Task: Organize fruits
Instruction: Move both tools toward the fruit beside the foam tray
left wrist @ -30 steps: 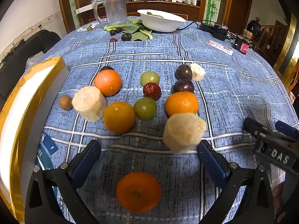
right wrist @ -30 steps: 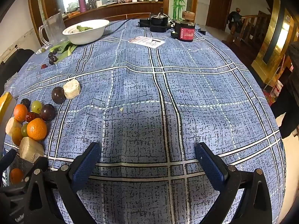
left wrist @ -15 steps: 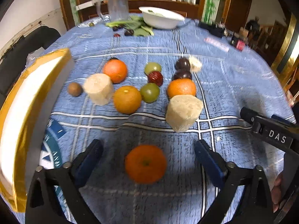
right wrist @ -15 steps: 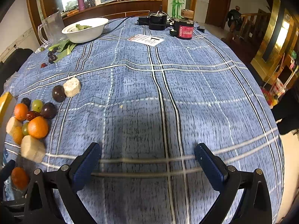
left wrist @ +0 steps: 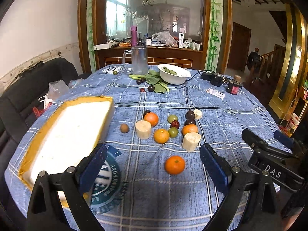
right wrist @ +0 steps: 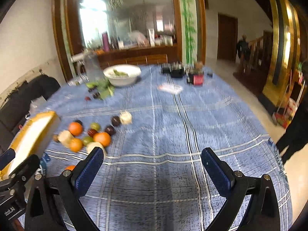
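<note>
A cluster of fruit lies mid-table: oranges, green grapes, dark plums, a red date, a small brown fruit and pale cut chunks. One orange lies alone, nearer, just ahead of my left gripper, which is open and empty above the cloth. A white foam tray with yellow rim lies at the left. My right gripper is open and empty over bare cloth, right of the cluster; its view is blurred.
At the far end stand a glass jug, a white bowl with greens, loose leaves with dark fruits, and black devices with a red can. A black sofa lies left of the table. The right gripper's body is at right.
Both grippers have pulled back and tilted up, so the fruit looks smaller and farther and the room shows. The lone orange now lies ahead of the left fingers instead of between them.
</note>
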`<state>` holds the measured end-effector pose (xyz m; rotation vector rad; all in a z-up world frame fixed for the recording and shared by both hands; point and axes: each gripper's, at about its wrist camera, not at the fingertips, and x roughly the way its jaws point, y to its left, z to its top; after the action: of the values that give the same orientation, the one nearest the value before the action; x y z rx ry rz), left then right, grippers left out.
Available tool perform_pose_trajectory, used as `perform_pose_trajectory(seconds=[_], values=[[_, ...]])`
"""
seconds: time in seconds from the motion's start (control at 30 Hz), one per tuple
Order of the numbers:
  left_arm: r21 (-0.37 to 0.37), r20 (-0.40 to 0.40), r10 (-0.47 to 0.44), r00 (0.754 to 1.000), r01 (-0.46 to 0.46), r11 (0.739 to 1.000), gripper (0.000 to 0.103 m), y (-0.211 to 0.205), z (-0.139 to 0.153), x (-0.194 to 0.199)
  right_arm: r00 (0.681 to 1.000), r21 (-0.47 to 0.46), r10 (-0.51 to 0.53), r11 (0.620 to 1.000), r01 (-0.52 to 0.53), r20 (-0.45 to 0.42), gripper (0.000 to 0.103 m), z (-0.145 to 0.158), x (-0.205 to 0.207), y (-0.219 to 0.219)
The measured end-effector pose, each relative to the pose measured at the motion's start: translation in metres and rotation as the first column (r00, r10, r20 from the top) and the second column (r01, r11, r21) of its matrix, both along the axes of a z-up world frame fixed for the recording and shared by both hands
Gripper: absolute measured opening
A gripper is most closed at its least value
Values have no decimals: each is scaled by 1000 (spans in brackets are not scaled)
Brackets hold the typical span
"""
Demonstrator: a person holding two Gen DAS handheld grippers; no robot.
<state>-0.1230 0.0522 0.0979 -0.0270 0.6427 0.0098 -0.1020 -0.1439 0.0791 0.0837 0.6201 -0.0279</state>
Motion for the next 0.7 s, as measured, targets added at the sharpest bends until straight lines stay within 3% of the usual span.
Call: perform_pose_trajectory(seconds=[0.1,0.37,0.7], values=[[-19,15,18,1000,-17,1000,97,9,8,-9,995,-32,8,999,-5,102,102,11,-17,10],[6,54,37,998,-38,999,97,22,17,-27,992,-60,49,997,-43,120,102,21,-31,33],[12,21,41,999,-41,999,97,32,6,-19,980,-95,62,994,-44,190,102,27,-34,44]])
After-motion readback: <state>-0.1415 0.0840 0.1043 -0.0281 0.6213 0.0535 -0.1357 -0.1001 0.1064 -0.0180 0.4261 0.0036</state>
